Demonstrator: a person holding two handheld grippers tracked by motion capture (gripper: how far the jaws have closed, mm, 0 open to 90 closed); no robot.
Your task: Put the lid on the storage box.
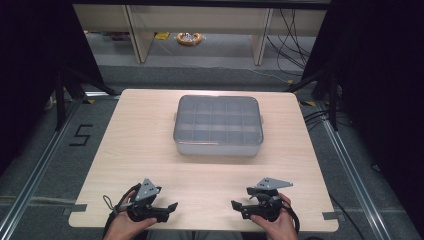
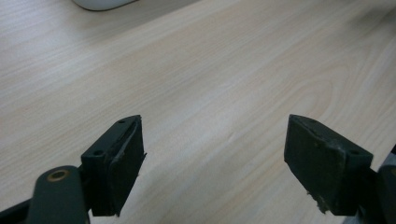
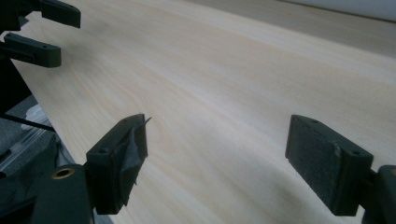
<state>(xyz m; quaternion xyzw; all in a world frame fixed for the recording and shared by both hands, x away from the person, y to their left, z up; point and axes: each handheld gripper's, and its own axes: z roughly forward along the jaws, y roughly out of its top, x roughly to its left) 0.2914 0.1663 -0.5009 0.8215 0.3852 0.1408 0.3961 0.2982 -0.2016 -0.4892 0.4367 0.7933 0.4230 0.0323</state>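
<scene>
A grey plastic organiser box with a clear lid and many small compartments lies shut on the far middle of the light wooden table. My left gripper rests low at the table's near left edge, held in a hand, jaws wide apart with nothing between them. My right gripper sits at the near right edge, also open and empty. The two point toward each other across a stretch of bare wood. The left gripper's jaws appear at the top left of the right gripper view.
A white corner of the box peeks in at the top of the left gripper view. Beyond the table are shelf legs, cables and a yellow ring-shaped object on the floor. Dark tripod stands flank the table's far corners.
</scene>
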